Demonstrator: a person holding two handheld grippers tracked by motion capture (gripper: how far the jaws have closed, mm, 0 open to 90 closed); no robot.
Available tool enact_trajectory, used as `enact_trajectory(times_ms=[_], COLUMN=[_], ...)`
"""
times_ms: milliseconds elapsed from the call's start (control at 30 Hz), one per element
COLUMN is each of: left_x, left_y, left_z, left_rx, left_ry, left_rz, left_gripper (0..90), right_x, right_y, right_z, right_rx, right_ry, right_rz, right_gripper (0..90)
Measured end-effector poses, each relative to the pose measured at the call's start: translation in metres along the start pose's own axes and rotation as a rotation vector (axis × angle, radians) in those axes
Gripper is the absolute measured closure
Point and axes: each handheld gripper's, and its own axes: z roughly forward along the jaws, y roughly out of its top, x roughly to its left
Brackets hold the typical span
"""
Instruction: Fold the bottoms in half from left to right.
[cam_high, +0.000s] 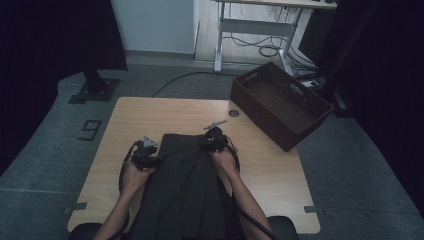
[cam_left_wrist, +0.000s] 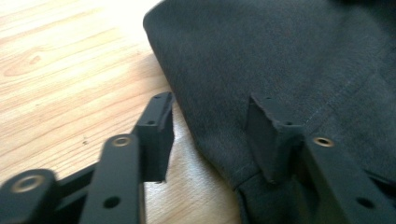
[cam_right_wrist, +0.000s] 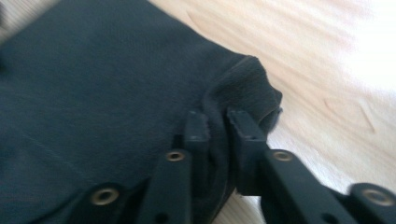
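A dark grey garment (cam_high: 185, 185) lies flat on the wooden table (cam_high: 150, 115), running from the middle towards the person's side. My left gripper (cam_high: 156, 157) sits at the cloth's left edge. In the left gripper view its jaws (cam_left_wrist: 210, 105) stand apart astride that edge (cam_left_wrist: 205, 140), one fingertip over bare wood and the other resting on the garment (cam_left_wrist: 280, 51). My right gripper (cam_high: 212, 141) is at the garment's far right corner. In the right gripper view its jaws (cam_right_wrist: 217, 116) are close together with a raised fold of the cloth (cam_right_wrist: 247, 84) pinched between them.
A dark brown woven basket (cam_high: 280, 102) stands open at the table's back right corner. A small round grommet (cam_high: 233, 113) is set into the tabletop near it. Bare wood lies to the left, far side and right of the garment. Desk legs and cables are on the floor beyond.
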Motion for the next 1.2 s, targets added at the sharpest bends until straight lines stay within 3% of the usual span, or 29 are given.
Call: enact_trajectory(times_ms=[133, 167, 200, 233, 333, 500, 667, 833, 933, 1000, 1033, 1067, 1100, 1167, 1200], left_x=[-0.001, -0.001, -0.002, -0.003, -0.009, -0.022, -0.031, -0.044, -0.05, -0.053, -0.053, -0.052, -0.051, -0.05, -0.049], left_y=[0.001, 0.001, 0.002, 0.002, 0.004, -0.004, -0.021, -0.039, -0.047, -0.052, -0.053, -0.054, -0.053, -0.051, -0.051], left_z=[0.001, 0.0, -0.003, -0.007, -0.016, -0.028, -0.035, -0.043, -0.042, -0.038, -0.036, -0.035, -0.034, -0.032, -0.031], left_rx=[0.026, 0.025, 0.011, -0.01, -0.033, -0.031, -0.013, 0.001, 0.033, 0.062, 0.052, 0.053, 0.054, 0.055, 0.053], left_ry=[0.023, 0.037, 0.044, 0.034, -0.005, -0.075, -0.125, -0.163, -0.15, -0.114, -0.122, -0.122, -0.119, -0.114, -0.114], left_rz=[0.027, 0.033, 0.034, 0.032, 0.043, 0.066, 0.061, 0.075, 0.098, 0.127, 0.114, 0.101, 0.099, 0.1, 0.091], left_gripper=[45.2, 44.6, 42.6, 40.8, 34.1, 29.7, 28.3, 26.7, 25.1, 24.8, 24.3, 24.1, 23.7, 23.7, 23.8], right_x=[-0.002, -0.001, 0.0, 0.0, -0.002, 0.007, 0.02, 0.033, 0.042, 0.045, 0.046, 0.047, 0.049, 0.052, 0.054], right_y=[-0.002, -0.002, -0.001, 0.0, 0.001, -0.008, -0.044, -0.094, -0.119, -0.132, -0.136, -0.139, -0.141, -0.143, -0.144], right_z=[0.001, 0.0, -0.002, -0.006, -0.025, -0.068, -0.101, -0.117, -0.116, -0.112, -0.111, -0.11, -0.111, -0.112, -0.113], right_rx=[0.0, 0.004, 0.006, 0.001, -0.033, -0.069, -0.033, 0.014, 0.057, 0.072, 0.07, 0.072, 0.072, 0.069, 0.067], right_ry=[-0.016, -0.026, -0.065, -0.085, -0.034, -0.012, -0.004, 0.018, 0.034, 0.024, 0.027, 0.028, 0.021, 0.02, 0.037], right_rz=[-0.023, -0.033, -0.037, -0.035, -0.002, -0.037, -0.058, -0.058, -0.053, -0.05, -0.046, -0.043, -0.051, -0.071, -0.078], right_gripper=[63.3, 55.7, 41.8, 40.5, 33.5, 32.7, 33.0, 31.8, 30.6, 30.2, 32.0, 43.1, 61.1, 79.6, 84.0])
